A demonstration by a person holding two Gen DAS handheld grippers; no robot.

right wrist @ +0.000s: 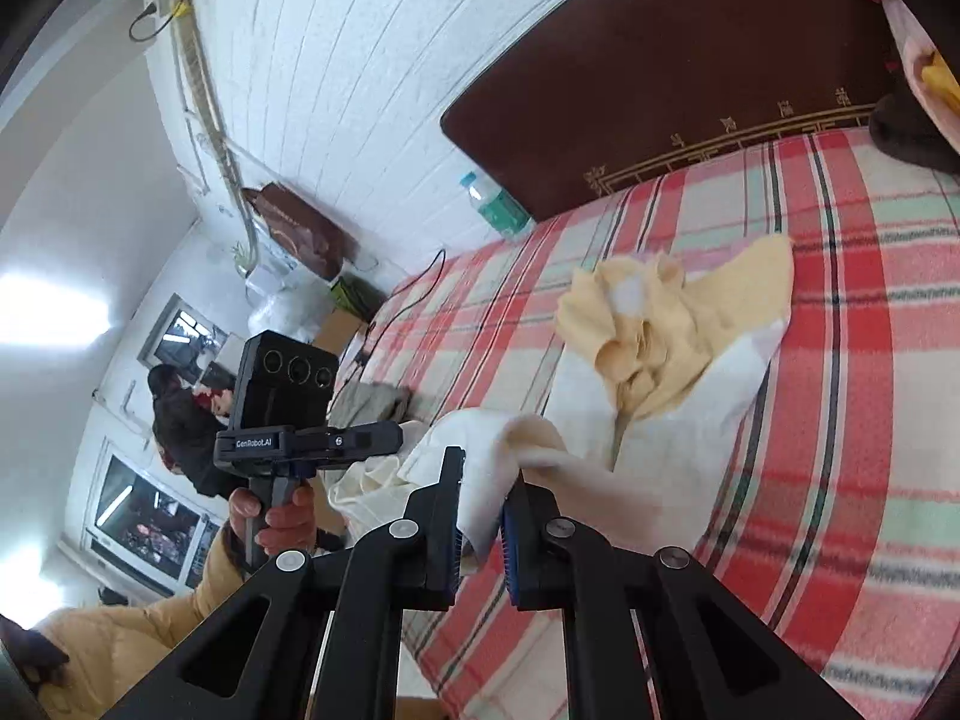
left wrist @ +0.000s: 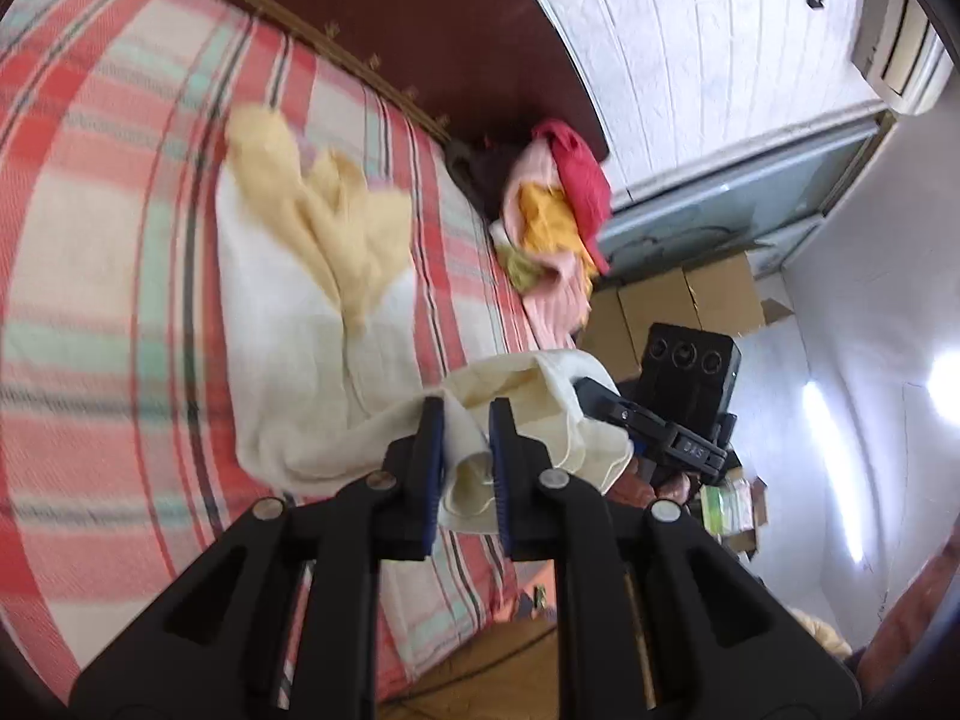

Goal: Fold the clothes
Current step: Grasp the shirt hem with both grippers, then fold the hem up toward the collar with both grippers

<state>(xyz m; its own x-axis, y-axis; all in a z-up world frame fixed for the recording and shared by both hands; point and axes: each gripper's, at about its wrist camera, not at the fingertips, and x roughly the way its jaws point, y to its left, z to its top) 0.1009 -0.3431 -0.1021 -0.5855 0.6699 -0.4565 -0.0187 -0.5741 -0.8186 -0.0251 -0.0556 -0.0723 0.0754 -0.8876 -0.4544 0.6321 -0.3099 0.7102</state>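
We counted 1 cream garment (left wrist: 336, 324) on the plaid blanket (left wrist: 90, 252) and 1 clothes pile (left wrist: 552, 210). The 2 grippers, left gripper (left wrist: 467, 438) and right gripper (right wrist: 485, 498), were both nearly closed, pinching its lifted edge.

Each camera sits just behind its own claw and looks forward along the two fingers, close above the plaid bed (left wrist: 108, 192). The left wrist view faces across the bed toward the dark headboard (left wrist: 420, 18), with the right claw (left wrist: 591, 399) at its right side. The right wrist view faces the same headboard from the opposite side, with the left claw (right wrist: 396, 450) at its left. Both views share the cream-and-yellow garment (left wrist: 336, 276) and the bedspread.
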